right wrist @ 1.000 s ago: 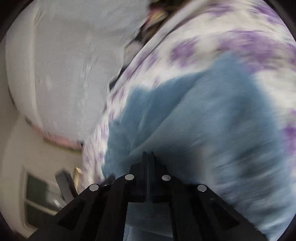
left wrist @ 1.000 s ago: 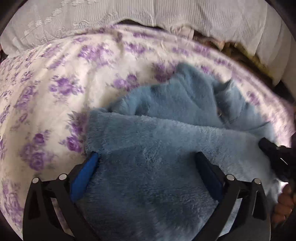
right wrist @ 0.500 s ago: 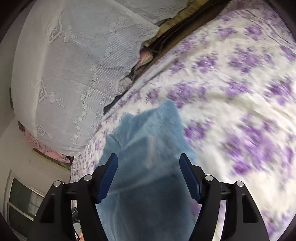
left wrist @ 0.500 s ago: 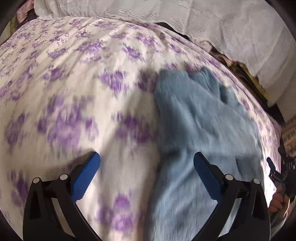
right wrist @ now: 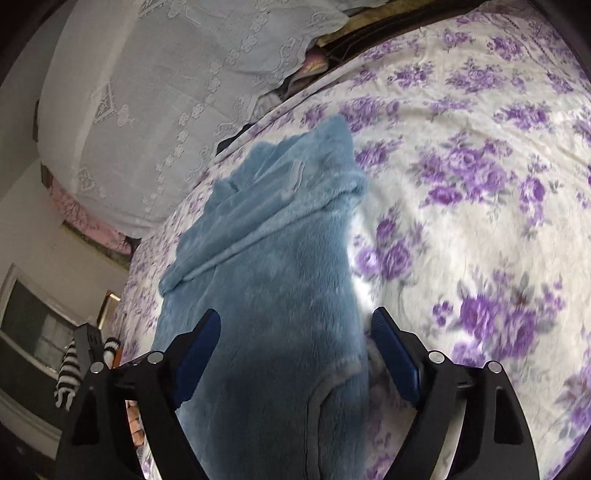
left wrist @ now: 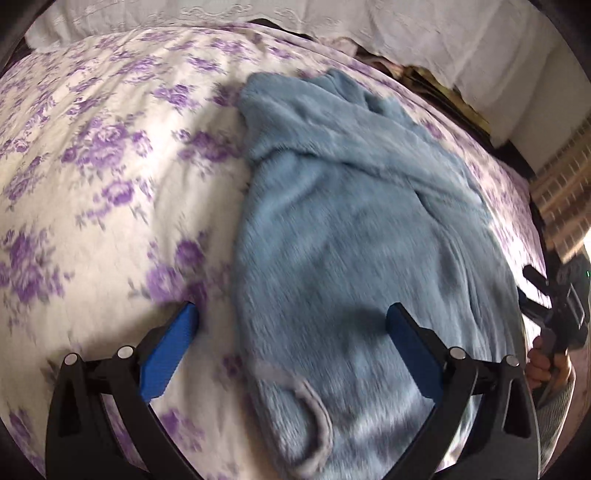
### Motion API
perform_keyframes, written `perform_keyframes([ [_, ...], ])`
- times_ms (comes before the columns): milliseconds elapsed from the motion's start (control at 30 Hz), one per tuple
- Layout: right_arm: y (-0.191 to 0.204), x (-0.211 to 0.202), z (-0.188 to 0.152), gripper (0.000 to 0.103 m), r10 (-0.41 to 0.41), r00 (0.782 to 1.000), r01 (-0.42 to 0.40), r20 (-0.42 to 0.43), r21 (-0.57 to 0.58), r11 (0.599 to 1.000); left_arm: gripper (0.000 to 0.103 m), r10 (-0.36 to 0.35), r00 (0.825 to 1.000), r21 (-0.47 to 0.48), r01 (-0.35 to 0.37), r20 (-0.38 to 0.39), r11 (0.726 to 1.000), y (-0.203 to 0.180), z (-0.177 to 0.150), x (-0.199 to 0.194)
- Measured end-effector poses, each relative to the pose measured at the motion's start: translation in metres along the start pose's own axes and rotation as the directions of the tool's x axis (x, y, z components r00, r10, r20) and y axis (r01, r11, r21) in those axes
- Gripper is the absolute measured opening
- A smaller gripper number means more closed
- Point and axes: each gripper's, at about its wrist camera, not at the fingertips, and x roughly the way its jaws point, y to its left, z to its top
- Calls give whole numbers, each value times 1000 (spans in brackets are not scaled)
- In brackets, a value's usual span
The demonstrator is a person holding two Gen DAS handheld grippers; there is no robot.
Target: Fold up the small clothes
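A light blue fleece garment [left wrist: 354,236] lies folded lengthwise on the purple-flowered bedspread [left wrist: 110,155], a grey-trimmed opening at its near end. My left gripper [left wrist: 291,325] hovers open over the garment's near left edge, one pad above the bedspread and the other above the fleece. In the right wrist view the garment [right wrist: 266,280] stretches away from me. My right gripper [right wrist: 295,332] is above its near end, jaws opening, with the fleece below them and neither pad pressing on it. The right gripper [left wrist: 550,302] also shows at the right edge of the left wrist view, held in a hand.
White lace-trimmed covers [right wrist: 155,103] pile up beyond the far edge of the bed, with a dark gap [right wrist: 354,33] of clutter in between. A black-and-white striped sleeve [right wrist: 70,373] shows at the lower left. The bedspread [right wrist: 480,184] spreads wide to the right of the garment.
The right gripper, shut a second ago, has opened wide. Both grippers have drawn back along the garment, so more of it and of the bedspread is in view.
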Motion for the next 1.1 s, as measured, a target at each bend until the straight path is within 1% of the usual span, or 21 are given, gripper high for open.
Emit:
perform_keyframes([
  [100,1,-6,-10,84,54,998,-54,-29,-13,998,98,-27,1000,54,28,-14,998,-10,-14,-5],
  [133,5,-8,-16,84,71,996,-73,-52,-38,997,98,-35,999,68,36,-17,997,-11,-19,-7],
  [200,12,-8,-24,84,90,992,-96,-85,-69,993,98,-71,997,107,73,-31,992,-19,-29,-10],
  [300,20,-18,-41,85,155,979,-170,-133,-104,980,98,-136,989,146,142,-51,979,-28,-43,-16],
  [367,23,-21,-48,85,180,972,-198,-149,-116,973,98,-149,988,155,154,-47,976,-31,-48,-19],
  [433,25,-19,-48,86,173,973,-192,-152,-121,974,98,-159,986,135,164,-46,977,-28,-45,-15],
  [500,28,-11,-44,85,164,976,-182,-145,-123,976,98,-191,981,88,194,-42,977,-23,-36,-9],
  [533,32,-6,-43,85,144,980,-163,-138,-137,977,98,-207,978,71,209,-35,975,-21,-32,-8],
  [600,37,0,-43,85,113,985,-134,-131,-167,977,97,-216,976,54,217,-27,975,-23,-28,-5],
  [633,41,1,-46,84,83,989,-106,-124,-194,975,96,-208,978,62,209,-24,976,-24,-31,-7],
  [667,42,2,-46,84,72,990,-96,-119,-203,975,89,-203,979,73,204,-22,976,-25,-33,-8],
  [700,42,2,-46,80,67,991,-90,-114,-205,975,78,-193,981,82,194,-21,978,-27,-36,-10],
  [800,33,-2,-46,69,62,993,-79,-100,-170,982,65,-166,986,83,167,-12,982,-28,-42,-15],
  [867,28,-2,-44,68,75,992,-90,-101,-147,985,62,-175,985,66,175,-15,982,-23,-41,-13],
  [933,27,-1,-43,69,78,993,-91,-93,-148,985,63,-181,983,64,181,-17,981,-22,-39,-11],
  [967,28,0,-43,69,67,994,-80,-90,-155,985,73,-188,982,69,189,-17,980,-24,-39,-10],
  [1000,30,1,-43,74,67,994,-81,-88,-163,983,82,-198,980,81,199,-16,977,-26,-40,-9],
  [1033,31,1,-43,81,82,993,-96,-88,-165,982,85,-190,982,100,190,-14,977,-30,-41,-8],
  [1067,32,1,-44,84,96,992,-110,-87,-167,980,90,-166,986,138,166,-10,976,-37,-44,-7],
  [1100,34,2,-44,86,93,992,-108,-89,-174,979,97,-150,989,171,150,-12,974,-43,-46,-6],
])
